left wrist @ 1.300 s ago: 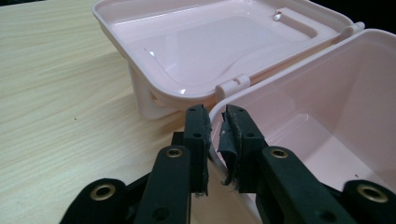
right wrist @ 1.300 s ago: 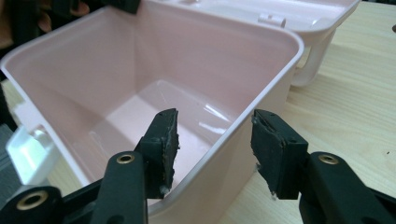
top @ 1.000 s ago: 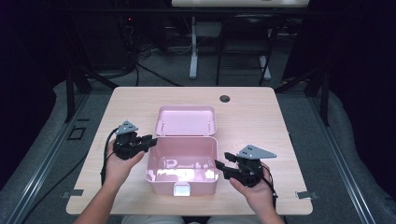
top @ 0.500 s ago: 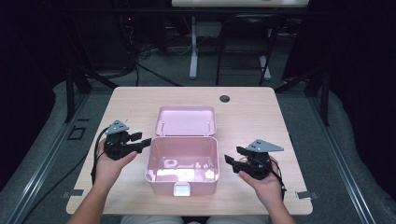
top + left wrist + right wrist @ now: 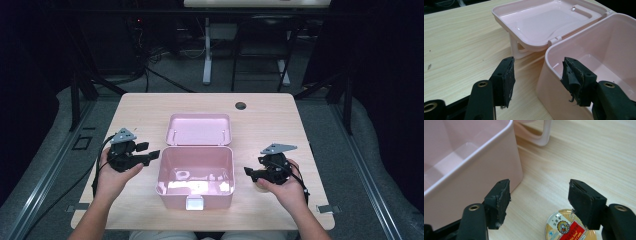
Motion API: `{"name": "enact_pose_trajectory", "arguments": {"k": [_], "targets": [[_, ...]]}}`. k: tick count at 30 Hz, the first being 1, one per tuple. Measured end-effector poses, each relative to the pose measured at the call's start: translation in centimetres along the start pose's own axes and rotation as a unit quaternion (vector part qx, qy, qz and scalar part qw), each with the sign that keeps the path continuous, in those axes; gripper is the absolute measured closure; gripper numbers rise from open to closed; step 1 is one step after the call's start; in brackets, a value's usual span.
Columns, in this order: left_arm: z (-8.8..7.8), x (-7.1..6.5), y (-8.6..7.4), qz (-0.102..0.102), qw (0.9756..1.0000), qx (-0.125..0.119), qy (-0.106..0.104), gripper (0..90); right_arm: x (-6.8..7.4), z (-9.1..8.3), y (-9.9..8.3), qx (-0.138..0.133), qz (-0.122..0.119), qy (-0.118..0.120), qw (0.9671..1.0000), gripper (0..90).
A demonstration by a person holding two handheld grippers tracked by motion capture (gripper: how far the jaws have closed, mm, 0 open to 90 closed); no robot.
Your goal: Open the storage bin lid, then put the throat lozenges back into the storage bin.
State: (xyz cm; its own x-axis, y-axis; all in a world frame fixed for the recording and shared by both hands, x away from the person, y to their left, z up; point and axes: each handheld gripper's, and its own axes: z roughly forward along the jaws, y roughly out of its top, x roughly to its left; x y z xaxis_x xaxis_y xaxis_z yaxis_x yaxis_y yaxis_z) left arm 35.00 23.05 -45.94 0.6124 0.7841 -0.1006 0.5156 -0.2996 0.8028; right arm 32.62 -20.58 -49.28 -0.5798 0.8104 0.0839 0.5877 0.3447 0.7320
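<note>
An open pink plastic box (image 5: 172,192) stands mid-table, its lid (image 5: 199,129) laid back flat behind it. My left gripper (image 5: 152,155) is just left of the box, clear of its wall (image 5: 554,97). Its jaws have just been opening, and the box's near corner shows between them untouched. My right gripper (image 5: 248,173) hovers a short way right of the box, open, its jaws also just opening, with bare table between them. Below its right pad (image 5: 584,202) lies a round gold tin with a red label (image 5: 570,227). The box wall (image 5: 474,170) is on its left.
The wooden table (image 5: 270,130) has a small dark cable hole (image 5: 241,106) at the back. A white latch (image 5: 194,202) sits on the box's front. The lid's handle loop (image 5: 544,135) rests on the table. Dark floor and stands surround the table.
Both grippers have pulled outward from the box's sides, the left to the left, the right to the right, and both sets of jaws have opened wider. The box has stayed put.
</note>
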Motion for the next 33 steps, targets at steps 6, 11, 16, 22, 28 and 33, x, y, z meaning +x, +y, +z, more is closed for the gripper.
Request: {"name": "enact_pose_trajectory", "arguments": {"k": [6, 11, 16, 22, 28, 33], "targets": [[-0.3, 0.1, 0.1, -0.009, 0.9999, -0.009, 0.011, 29.4, -1.1, 0.3, 0.8, 0.047, -0.002, 0.009, 0.9989, 26.0], [-0.4, 0.2, 0.1, -0.011, 0.9999, -0.007, 0.005, 25.0, -1.7, 0.6, 1.2, 0.087, -0.006, 0.001, 0.9962, 21.6], [-0.5, 0.1, 0.1, -0.011, 0.9999, -0.007, 0.002, 25.2, -2.1, 1.3, 1.4, 0.138, -0.005, 0.001, 0.9905, 15.3], [-0.7, 0.2, 0.1, -0.012, 0.9999, -0.009, 0.005, 26.2, -2.9, 2.0, 1.7, 0.183, -0.003, 0.0, 0.9832, 14.3], [-0.7, 0.2, 0.1, -0.011, 0.9999, 0.0, 0.003, 27.9, -3.8, 2.7, 1.8, 0.228, 0.008, -0.008, 0.9735, 14.2], [-0.7, 0.2, 0.1, -0.011, 0.9999, 0.0, 0.003, 28.4, -4.1, 3.6, 1.5, 0.26, 0.008, -0.011, 0.9655, 14.0]]}}
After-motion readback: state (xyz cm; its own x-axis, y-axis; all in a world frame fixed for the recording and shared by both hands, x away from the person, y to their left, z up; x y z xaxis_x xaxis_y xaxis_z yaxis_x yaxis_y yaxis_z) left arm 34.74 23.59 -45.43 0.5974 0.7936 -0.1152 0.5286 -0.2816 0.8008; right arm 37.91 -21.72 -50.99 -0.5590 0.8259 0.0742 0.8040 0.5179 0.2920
